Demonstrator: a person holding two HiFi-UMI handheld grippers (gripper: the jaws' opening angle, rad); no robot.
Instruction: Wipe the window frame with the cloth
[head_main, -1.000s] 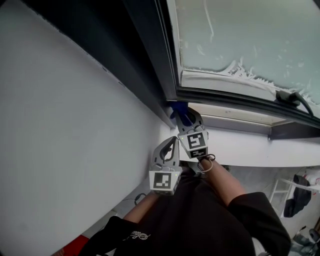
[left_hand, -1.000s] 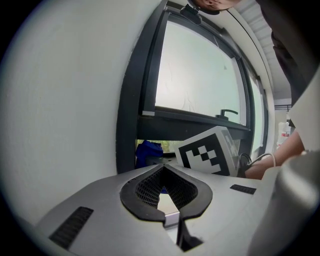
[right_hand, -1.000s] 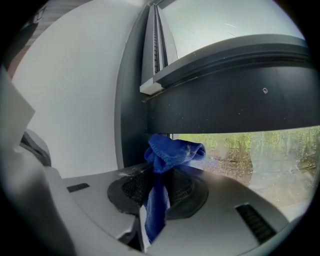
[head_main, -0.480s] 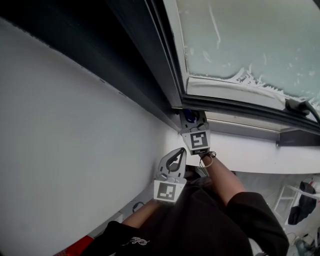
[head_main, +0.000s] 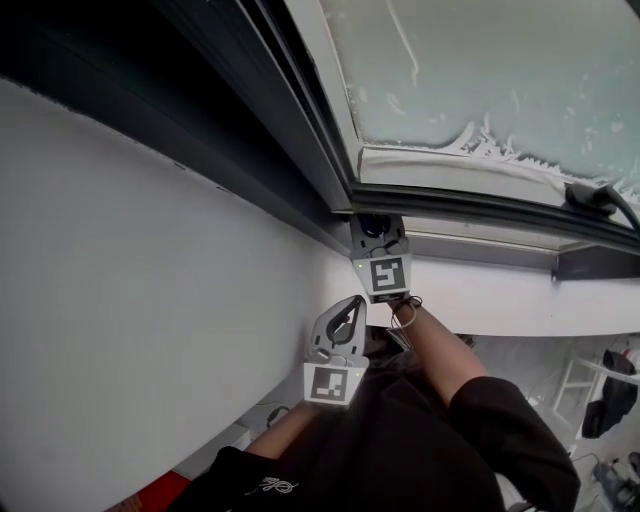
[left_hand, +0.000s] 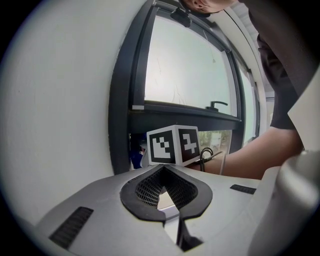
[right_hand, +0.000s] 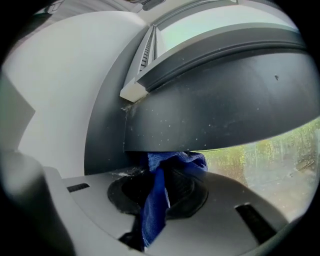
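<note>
Head view: dark grey metal window frame (head_main: 440, 205) runs from the upper left, turns a corner near the middle and carries on to the right under a frosted glass pane (head_main: 500, 70). The right gripper (head_main: 372, 228) points up into that corner. A small dark blue cloth (head_main: 371, 224) shows at its tip, against the frame's lower rail. The left gripper (head_main: 350, 308) hangs lower, beside a plain white wall (head_main: 120, 300), well clear of the frame, so the right one is plainly the nearer to the work.

Left gripper view: its jaws are pressed together at the tips with nothing between them. Beyond them stands the right gripper's black-and-white marker cube (left_hand: 174, 145). A scrap of the blue cloth (left_hand: 136, 157) shows to its left, at the foot of the frame's upright (left_hand: 120, 100). Only this view shows the whole window, with a handle on its far side.

Right gripper view: the jaws pinch the blue cloth (right_hand: 152, 210). It trails down between them, and its bunched top lies straight ahead of the tips, touching the underside of the dark rail (right_hand: 215, 105). The rail's long axis crosses this view from left to right, so a wipe would likely mean sliding the cloth sideways along it. Pale specks of dust dot the rail's surface, a detail neither other view shows.
</note>
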